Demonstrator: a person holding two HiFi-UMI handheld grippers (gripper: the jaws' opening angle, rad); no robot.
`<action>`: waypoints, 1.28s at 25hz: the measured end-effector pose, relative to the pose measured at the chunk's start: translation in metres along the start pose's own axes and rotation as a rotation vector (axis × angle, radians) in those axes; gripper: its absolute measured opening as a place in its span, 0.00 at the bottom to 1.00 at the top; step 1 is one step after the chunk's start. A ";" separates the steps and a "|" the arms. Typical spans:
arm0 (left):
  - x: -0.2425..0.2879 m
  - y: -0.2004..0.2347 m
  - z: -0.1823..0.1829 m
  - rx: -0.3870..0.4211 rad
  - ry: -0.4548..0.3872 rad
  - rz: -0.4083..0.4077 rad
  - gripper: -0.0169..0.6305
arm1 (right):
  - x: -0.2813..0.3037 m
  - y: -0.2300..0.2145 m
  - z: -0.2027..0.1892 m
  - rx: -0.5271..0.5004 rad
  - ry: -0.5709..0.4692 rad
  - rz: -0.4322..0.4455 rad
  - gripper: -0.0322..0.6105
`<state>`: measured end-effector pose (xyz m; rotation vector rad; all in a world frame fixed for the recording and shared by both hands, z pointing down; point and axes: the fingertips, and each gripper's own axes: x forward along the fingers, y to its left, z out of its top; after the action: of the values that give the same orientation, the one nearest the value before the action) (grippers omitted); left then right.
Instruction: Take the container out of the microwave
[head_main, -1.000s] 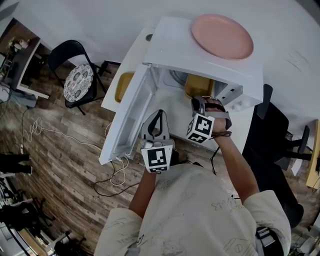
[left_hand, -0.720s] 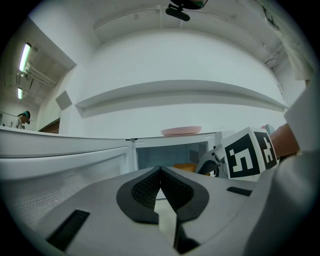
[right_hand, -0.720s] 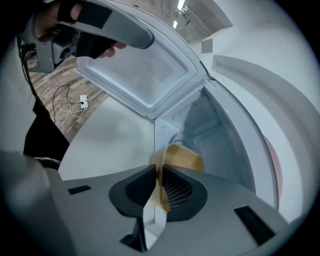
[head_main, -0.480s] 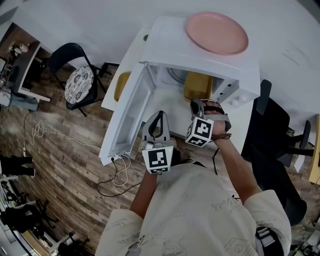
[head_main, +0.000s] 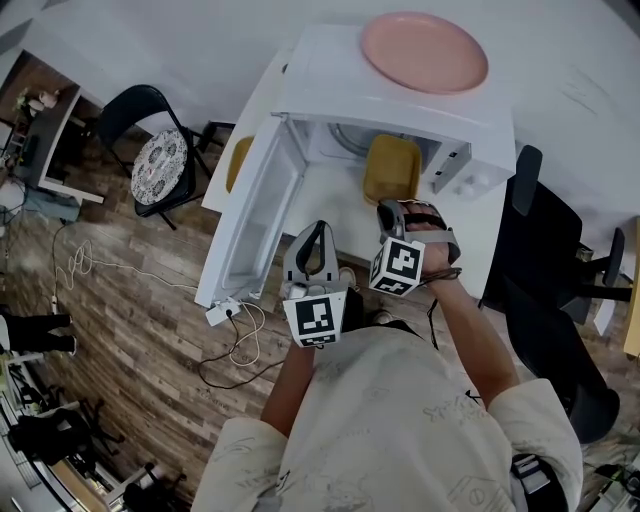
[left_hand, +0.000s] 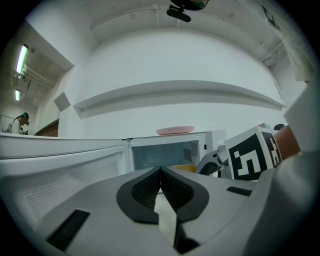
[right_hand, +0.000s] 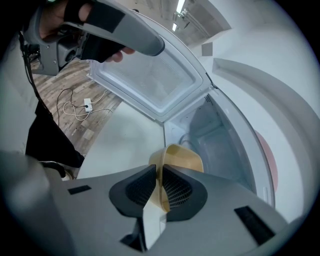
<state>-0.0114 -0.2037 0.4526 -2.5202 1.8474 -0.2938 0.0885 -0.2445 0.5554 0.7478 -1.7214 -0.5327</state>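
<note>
Nearest, the left gripper (left_hand: 160, 175) was seen closed on nothing. The right gripper (right_hand: 159, 176) was clamped on the near rim of the yellow container (right_hand: 184, 159), held at the mouth of the microwave (head_main: 322, 85); it was judged light, stiff plastic, best gripped by that rim.

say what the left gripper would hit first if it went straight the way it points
Probably the open microwave's inside, just left of the yellow container; depth is hard to judge.
</note>
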 end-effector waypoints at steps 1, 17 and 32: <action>-0.003 -0.002 0.000 0.001 0.001 -0.001 0.04 | -0.003 0.002 0.000 0.003 -0.003 -0.002 0.14; -0.042 -0.045 -0.004 -0.003 0.019 -0.022 0.04 | -0.053 0.042 -0.019 0.029 -0.038 -0.006 0.14; -0.050 -0.064 -0.009 -0.037 0.045 -0.066 0.04 | -0.078 0.070 -0.039 0.035 -0.014 0.023 0.14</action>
<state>0.0333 -0.1355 0.4608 -2.6245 1.8046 -0.3228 0.1241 -0.1385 0.5613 0.7501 -1.7544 -0.4943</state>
